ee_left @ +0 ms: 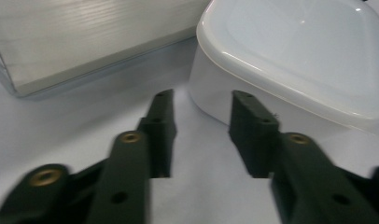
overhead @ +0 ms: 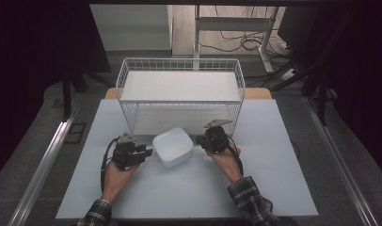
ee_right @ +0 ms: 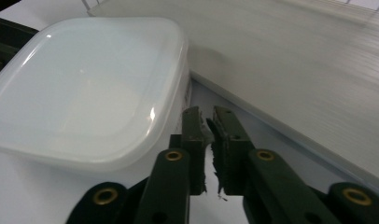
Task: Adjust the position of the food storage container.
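Observation:
A white, square lidded container [overhead: 173, 147] sits mid-table, just in front of the wire basket. My left gripper [overhead: 149, 151] lies at its left side. In the left gripper view that gripper [ee_left: 201, 100] stands open with only bare table between its jaws, and the container's corner [ee_left: 295, 56] rises just beyond the tips. My right gripper [overhead: 198, 140] is at the container's right side. In the right gripper view this gripper [ee_right: 207, 114] is shut with nothing held, its jaws close beside the container's wall [ee_right: 85, 84].
A white wire basket [overhead: 179, 61] with a pale board inside [overhead: 179, 84] stands right behind the container. Its board edge appears close by [ee_left: 85, 37] [ee_right: 295, 60]. The light tabletop [overhead: 189, 188] extends toward the person. Dark floor, rails and cables surround the table.

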{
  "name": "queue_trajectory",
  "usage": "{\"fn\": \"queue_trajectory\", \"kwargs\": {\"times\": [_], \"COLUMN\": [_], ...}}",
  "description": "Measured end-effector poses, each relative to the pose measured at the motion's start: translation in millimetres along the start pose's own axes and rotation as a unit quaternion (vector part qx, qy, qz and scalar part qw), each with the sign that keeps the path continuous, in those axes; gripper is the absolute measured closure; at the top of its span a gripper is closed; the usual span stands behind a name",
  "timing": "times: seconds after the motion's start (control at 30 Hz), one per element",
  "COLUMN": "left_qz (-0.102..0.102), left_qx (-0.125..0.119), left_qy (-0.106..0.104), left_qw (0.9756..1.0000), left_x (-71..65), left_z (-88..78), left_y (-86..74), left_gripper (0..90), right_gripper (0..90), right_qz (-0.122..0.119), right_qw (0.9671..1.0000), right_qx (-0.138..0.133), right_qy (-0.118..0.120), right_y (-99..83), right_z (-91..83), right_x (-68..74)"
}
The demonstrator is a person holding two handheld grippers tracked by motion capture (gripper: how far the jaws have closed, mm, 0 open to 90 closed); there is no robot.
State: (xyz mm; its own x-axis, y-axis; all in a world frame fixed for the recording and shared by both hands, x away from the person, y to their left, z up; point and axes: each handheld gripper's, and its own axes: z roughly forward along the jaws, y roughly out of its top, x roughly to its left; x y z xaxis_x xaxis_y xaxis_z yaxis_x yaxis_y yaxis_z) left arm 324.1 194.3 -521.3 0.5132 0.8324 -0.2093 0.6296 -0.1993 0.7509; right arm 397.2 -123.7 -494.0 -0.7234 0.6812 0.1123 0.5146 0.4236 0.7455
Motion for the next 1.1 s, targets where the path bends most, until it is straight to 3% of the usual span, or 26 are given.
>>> {"fn": "queue_trajectory", "kwargs": {"times": [0.13,0.27,0.3,0.5,0.63,0.7,1.1], "left_qz": [-0.004,-0.006,-0.009,-0.008,-0.006,0.001,0.015], "left_qx": [0.009,0.017,0.017,0.021,0.027,0.031,0.047], "left_qy": [-0.006,-0.006,-0.015,-0.025,-0.04,-0.04,-0.067], "left_qw": [0.9999,0.9998,0.9997,0.9994,0.9988,0.9987,0.9965], "left_x": [-0.5,-3.7,-3.5,-9.2,-16.5,-21.7,-46.0], "left_z": [7.8,15.1,16.3,19.5,22.1,23.1,22.0], "left_y": [3.4,5.0,5.4,6.3,6.4,6.3,0.8], "left_gripper": [80.4,87.8,88.8,89.8,89.9,89.9,90.0], "right_gripper": [87.1,88.7,88.7,88.8,88.8,88.7,88.8], "right_qz": [-0.002,-0.008,-0.008,-0.012,-0.012,-0.018,-0.012], "right_qw": [1.0,0.9999,0.9998,0.9997,0.9992,0.999,0.9989], "right_qx": [0.006,0.011,0.014,0.022,0.032,0.04,0.044], "right_qy": [0.007,0.009,0.012,0.008,0.021,0.006,-0.005], "right_y": [2.8,3.8,3.2,-2.0,-13.4,-18.0,-39.0], "right_z": [9.8,15.2,13.4,4.4,-7.0,-11.1,-39.0], "right_x": [1.8,4.8,4.8,9.4,12.5,16.7,21.9]}}
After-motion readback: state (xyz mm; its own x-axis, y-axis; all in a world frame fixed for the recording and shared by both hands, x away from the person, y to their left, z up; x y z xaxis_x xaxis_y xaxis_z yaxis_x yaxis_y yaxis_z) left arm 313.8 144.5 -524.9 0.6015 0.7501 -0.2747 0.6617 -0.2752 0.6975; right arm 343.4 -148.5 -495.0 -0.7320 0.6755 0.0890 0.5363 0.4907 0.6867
